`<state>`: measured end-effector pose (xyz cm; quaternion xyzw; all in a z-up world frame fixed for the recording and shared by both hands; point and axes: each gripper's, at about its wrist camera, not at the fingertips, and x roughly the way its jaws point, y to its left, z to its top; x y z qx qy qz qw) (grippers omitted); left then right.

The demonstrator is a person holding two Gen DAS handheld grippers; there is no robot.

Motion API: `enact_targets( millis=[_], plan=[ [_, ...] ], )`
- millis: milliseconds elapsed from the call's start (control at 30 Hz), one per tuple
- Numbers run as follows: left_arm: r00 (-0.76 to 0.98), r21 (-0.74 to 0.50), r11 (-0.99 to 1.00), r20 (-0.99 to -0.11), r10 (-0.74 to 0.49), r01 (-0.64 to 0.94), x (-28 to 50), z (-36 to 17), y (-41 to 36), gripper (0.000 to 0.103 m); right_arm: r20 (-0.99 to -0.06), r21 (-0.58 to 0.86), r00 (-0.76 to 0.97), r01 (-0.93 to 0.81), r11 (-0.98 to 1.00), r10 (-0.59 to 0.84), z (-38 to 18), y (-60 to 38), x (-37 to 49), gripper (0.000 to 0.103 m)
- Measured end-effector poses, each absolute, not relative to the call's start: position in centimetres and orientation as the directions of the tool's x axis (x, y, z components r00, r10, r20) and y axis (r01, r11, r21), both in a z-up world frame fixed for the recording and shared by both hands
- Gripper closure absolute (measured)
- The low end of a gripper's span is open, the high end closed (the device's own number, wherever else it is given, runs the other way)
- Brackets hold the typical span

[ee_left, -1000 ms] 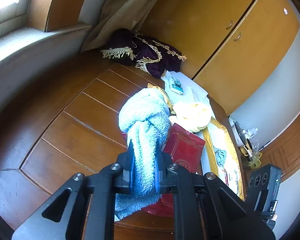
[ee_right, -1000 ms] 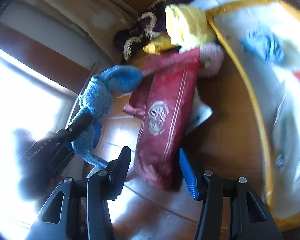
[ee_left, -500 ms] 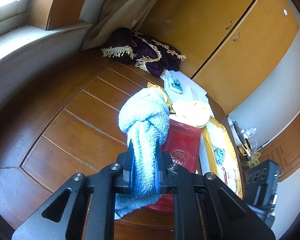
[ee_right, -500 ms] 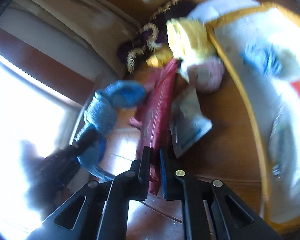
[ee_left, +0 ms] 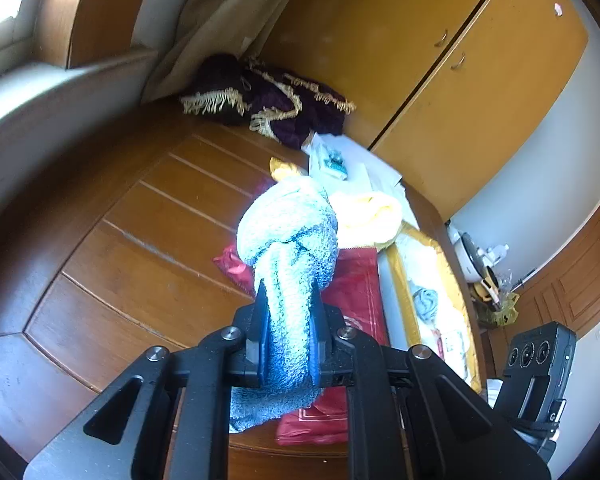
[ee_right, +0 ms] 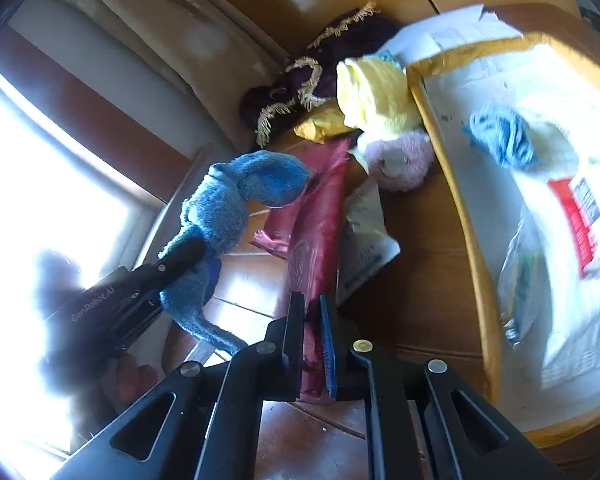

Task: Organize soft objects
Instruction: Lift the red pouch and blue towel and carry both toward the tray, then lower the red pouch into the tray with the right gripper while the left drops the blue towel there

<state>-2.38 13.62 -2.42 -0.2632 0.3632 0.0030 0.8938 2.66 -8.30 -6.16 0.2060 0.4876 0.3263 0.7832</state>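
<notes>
Both claws are busy. My left claw [ee_left: 288, 320] pinches the blue towel [ee_left: 290, 240], which is tied in a fat knot and held up over the wooden table [ee_left: 140, 240]. It looks fluffy, light and floppy, so I think gripping below the knot is best, because the knot stops it sliding out. My right claw [ee_right: 311, 336] is pressed together on the near edge of the red cloth [ee_right: 316, 232], which hangs thin and shiny. I guess it is slippery, so it needs a tight pinch. Near it lie a yellow cloth [ee_right: 376, 96], a pink fuzzy toy [ee_right: 400, 160] and a purple cloth with gold fringe [ee_right: 300, 88].
</notes>
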Motion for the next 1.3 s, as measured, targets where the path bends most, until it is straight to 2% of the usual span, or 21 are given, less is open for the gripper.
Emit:
enact_targets(
  millis=[67, 133, 233, 367, 400, 500, 633, 900, 1100, 1300],
  plan=[
    [0.713, -0.473, 0.856, -0.673, -0.197, -0.210, -2.1, -3.5, 13.8, 0.091, -0.625, 0.668, 0.276, -0.295, 0.683, 0.730, -7.0, -8.0, 2.9, 0.083],
    [0.697, -0.473, 0.854, -0.687, -0.204, -0.216, -2.2, -4.3, 13.7, 0.091, -0.618, 0.692, 0.257, -0.271, 0.669, 0.743, -7.7, -7.8, 3.3, 0.066],
    [0.683, -0.466, 0.858, -0.700, -0.209, -0.215, -2.3, -5.0, 13.7, 0.091, -0.609, 0.706, 0.255, -0.258, 0.660, 0.751, -8.1, -7.4, 3.6, 0.062],
    [0.663, -0.468, 0.859, -0.713, -0.230, -0.206, -2.2, -6.0, 13.4, 0.091, -0.647, 0.666, 0.254, -0.271, 0.695, 0.719, -8.7, -6.4, 4.3, 0.061],
    [0.659, -0.470, 0.859, -0.714, -0.236, -0.203, -2.2, -6.3, 13.3, 0.091, -0.659, 0.647, 0.261, -0.280, 0.709, 0.705, -8.8, -5.9, 4.4, 0.062],
    [0.657, -0.473, 0.857, -0.715, -0.238, -0.204, -2.2, -6.8, 13.3, 0.091, -0.704, 0.578, 0.290, -0.297, 0.760, 0.649, -8.9, -5.1, 4.4, 0.083],
    [0.653, -0.480, 0.853, -0.717, -0.244, -0.208, -2.3, -7.2, 13.5, 0.091, -0.693, 0.570, 0.318, -0.308, 0.762, 0.647, -8.5, -5.3, 4.0, 0.089],
    [0.704, -0.509, 0.843, -0.663, -0.254, -0.175, -3.6, -4.4, 13.0, 0.091, -0.627, 0.540, 0.436, -0.355, 0.763, 0.646, -4.4, -7.3, 2.3, 0.093],
    [0.750, -0.488, 0.868, -0.606, -0.265, -0.088, -3.6, -0.1, 10.3, 0.091, -0.549, 0.576, 0.499, -0.356, 0.736, 0.671, -1.4, -10.8, 1.5, 0.094],
    [0.771, -0.486, 0.873, -0.541, -0.337, 0.040, -2.0, 3.9, 6.4, 0.091, -0.468, 0.622, 0.591, -0.308, 0.720, 0.657, 1.1, -16.6, 1.6, 0.095]
  ],
)
